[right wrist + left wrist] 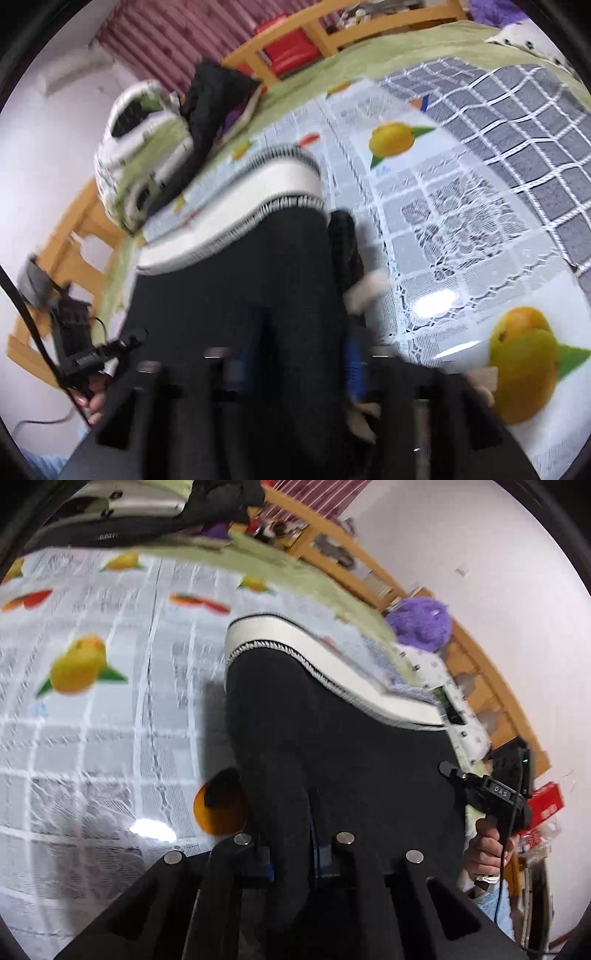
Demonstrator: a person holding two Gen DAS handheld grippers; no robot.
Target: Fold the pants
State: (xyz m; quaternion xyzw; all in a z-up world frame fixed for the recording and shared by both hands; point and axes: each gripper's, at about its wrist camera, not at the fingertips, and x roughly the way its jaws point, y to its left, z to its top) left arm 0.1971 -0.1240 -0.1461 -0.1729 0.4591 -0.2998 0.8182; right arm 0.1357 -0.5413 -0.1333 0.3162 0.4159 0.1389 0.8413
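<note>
Black pants (332, 746) with a white waistband (317, 664) hang lifted over the fruit-print tablecloth (92, 709). My left gripper (291, 849) is shut on the black fabric, which fills the gap between its blue-padded fingers (264, 860). The right wrist view is blurred: the same pants (240, 288) with the waistband (236, 206) away from me, and my right gripper (295, 369) shut on the fabric. Each gripper shows in the other's view, held by a hand, at the far side of the pants: the right gripper (491, 794) and the left gripper (99, 354).
A lace-and-fruit tablecloth covers the surface, with a grey grid cloth (517, 125) beside it. A pile of clothes (166, 147) and a purple plush (421, 624) lie on the green sheet. A wooden bed frame (480, 672) runs along the white wall.
</note>
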